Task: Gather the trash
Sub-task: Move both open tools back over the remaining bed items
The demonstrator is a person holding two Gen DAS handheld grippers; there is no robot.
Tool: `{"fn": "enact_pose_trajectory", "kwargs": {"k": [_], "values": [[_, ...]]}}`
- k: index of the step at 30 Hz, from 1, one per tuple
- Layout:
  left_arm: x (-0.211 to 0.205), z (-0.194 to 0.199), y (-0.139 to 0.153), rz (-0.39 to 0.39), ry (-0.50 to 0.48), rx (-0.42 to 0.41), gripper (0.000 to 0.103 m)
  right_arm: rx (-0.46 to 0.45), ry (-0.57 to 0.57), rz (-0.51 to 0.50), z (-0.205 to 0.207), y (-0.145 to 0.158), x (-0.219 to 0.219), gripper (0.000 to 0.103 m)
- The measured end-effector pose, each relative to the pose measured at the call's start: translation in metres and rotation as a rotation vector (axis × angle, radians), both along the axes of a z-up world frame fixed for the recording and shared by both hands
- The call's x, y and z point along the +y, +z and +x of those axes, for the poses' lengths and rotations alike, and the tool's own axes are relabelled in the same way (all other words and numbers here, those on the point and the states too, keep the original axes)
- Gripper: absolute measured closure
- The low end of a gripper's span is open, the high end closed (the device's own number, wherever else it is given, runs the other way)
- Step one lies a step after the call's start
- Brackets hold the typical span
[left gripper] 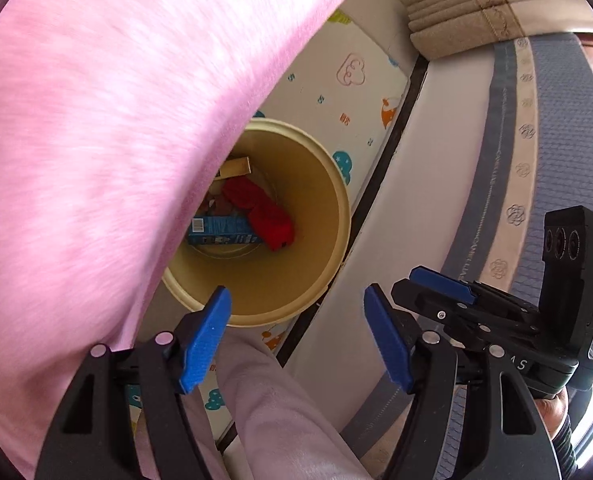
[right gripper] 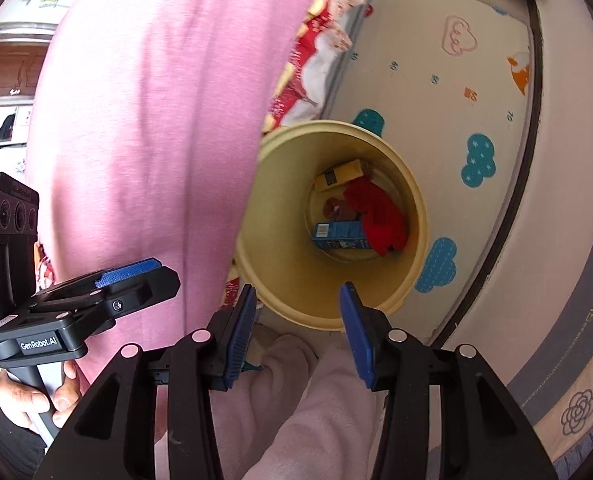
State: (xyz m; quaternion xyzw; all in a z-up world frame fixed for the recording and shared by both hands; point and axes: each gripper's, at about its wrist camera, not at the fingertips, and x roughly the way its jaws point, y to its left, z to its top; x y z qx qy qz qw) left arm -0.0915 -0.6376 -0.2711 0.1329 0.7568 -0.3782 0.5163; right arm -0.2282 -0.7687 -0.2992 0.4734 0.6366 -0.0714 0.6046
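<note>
Hovering above the cream bin (left gripper: 328,216), both sets of tongs point steeply down toward its mouth. The left tongs (left gripper: 296,340) stand apart with nothing between the blue pads, and the right tongs (right gripper: 296,336) stand apart too, a little narrower, also empty.

The trash lies at the bottom of the bin: a blue carton (right gripper: 338,236) on its side, a red packet (right gripper: 378,220) leaning across it, a yellow box (right gripper: 338,174) toward the far wall, and something brown between them that is too small to name. By the look of it, this load is in and the drop is finished; whether more trash waits elsewhere cannot be told from these views.

The bin stands on a play mat (right gripper: 436,92) printed with clouds, just beside a mattress edge (right gripper: 536,240). A large pink garment (left gripper: 96,140) hangs close on one side and covers part of the bin's rim in both views, and a pale pink sleeve or leg (right gripper: 328,400) sits just under the tongs.

The risks from here are mostly about snagging. The loose pink cloth hangs near the left tongs, and an open pad could catch it on the way out. A low or sideways exit could knock the rim of the bin, which looks light, and tip it so the boxes spill back onto the mat. The two tools also hang near each other, so a careless swing could clash them.
</note>
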Motion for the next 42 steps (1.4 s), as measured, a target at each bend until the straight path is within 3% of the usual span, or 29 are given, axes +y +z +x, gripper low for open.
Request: {"fn": "enact_pose_trajectory", "kwargs": {"k": [9,15,21,28,34,42], "values": [[0.05,0.031,0.069,-0.047,0.113,-0.063,0.029,-0.078,0.118,-0.033,0.059,0.069,0.031,0.059],[0.125,0.065,0.116,-0.066,0.275,-0.105,0.028,-0.145,0.23,-0.041,0.113,0.114,0.076,0.059],[0.224,0.096,0.148,-0.048,0.458,-0.141,0.028,-0.214,0.38,-0.019,0.172,0.151,0.156,0.059],[0.344,0.118,0.161,-0.017,0.656,-0.166,0.028,-0.268,0.565,0.003,0.223,0.176,0.258,0.059],[0.448,0.134,0.167,-0.001,0.819,-0.186,0.028,-0.293,0.651,0.014,0.252,0.191,0.332,0.059],[0.547,0.148,0.158,0.053,0.948,-0.222,0.028,-0.323,0.751,0.048,0.28,0.195,0.413,0.059]]}}
